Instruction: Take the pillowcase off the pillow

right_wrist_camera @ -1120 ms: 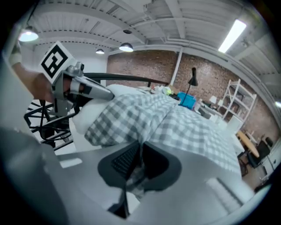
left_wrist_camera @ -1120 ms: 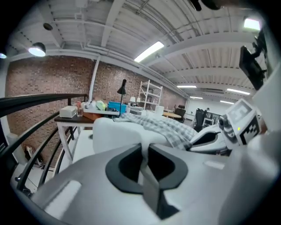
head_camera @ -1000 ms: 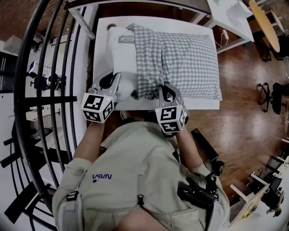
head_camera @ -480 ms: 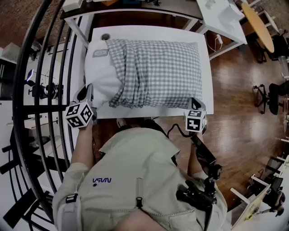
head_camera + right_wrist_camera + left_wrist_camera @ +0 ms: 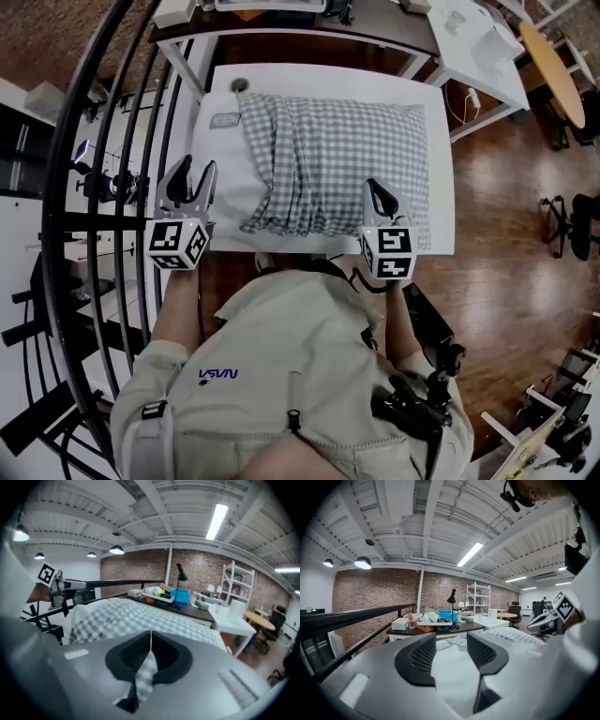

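A white pillow (image 5: 220, 155) lies on the white table (image 5: 328, 77), its left end bare. The grey checked pillowcase (image 5: 328, 150) covers the rest and is bunched in folds near the middle. My left gripper (image 5: 192, 173) hovers at the pillow's bare left end. Its jaws have just been opening and stand apart, with white pillow (image 5: 450, 677) showing between them, unpressed. My right gripper (image 5: 378, 192) sits at the pillowcase's near edge, shut on a fold of checked cloth (image 5: 140, 616) that hangs from its pads (image 5: 150, 653).
A black railing (image 5: 103, 187) curves along the left, close to my left gripper. A dark desk (image 5: 281, 14) with boxes stands behind the table, and a second white table (image 5: 478, 37) at the back right. Wooden floor and chairs (image 5: 562, 202) lie to the right.
The left jaws, shut on the pillow's end half a second ago, now stand open. Both grippers have moved farther over the table; the right one came leftward, still holding the pillowcase edge.
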`<state>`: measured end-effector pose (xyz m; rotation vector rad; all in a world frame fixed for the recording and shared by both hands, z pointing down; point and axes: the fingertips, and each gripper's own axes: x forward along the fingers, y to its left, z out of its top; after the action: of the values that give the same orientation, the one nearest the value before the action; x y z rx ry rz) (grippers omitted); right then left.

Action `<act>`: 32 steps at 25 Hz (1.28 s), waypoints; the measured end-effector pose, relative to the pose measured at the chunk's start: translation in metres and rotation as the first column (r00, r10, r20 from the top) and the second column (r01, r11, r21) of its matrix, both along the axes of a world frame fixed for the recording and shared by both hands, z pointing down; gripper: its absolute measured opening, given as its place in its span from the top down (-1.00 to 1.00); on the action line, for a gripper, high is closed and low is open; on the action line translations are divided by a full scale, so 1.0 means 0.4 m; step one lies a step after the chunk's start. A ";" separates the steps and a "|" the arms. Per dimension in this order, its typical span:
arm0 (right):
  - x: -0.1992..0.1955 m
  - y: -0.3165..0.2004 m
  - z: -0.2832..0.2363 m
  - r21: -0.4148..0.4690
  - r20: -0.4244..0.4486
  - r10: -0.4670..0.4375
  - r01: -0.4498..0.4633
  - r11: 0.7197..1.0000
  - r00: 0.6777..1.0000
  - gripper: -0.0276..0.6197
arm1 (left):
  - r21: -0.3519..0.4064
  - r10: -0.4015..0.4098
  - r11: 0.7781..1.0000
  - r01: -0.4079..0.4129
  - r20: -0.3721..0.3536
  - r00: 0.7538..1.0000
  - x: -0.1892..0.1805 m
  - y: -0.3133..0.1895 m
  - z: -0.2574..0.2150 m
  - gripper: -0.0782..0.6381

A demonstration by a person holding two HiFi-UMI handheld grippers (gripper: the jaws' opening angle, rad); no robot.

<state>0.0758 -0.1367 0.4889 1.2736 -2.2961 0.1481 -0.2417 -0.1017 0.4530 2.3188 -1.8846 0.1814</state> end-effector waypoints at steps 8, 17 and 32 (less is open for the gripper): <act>-0.284 -0.058 0.150 0.006 -0.377 -0.360 0.391 0.920 0.853 0.90 | -0.119 0.069 0.991 -0.065 0.030 0.997 0.014 -0.200 0.082 0.04; -0.147 0.075 0.282 -0.114 -0.407 -0.403 0.392 0.913 0.820 0.91 | -0.317 0.136 0.937 -0.145 -0.048 0.989 0.033 -0.284 0.229 -0.09; -0.421 -0.189 -0.079 -0.097 -0.051 -0.461 0.455 0.885 0.886 0.38 | -0.056 0.238 0.968 -0.245 -0.106 0.965 0.230 -0.022 0.075 0.73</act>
<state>-0.0924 -0.2121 0.4572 0.6529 -2.4284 0.0288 -0.1496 -0.1106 0.4829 2.4566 -1.5224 0.1533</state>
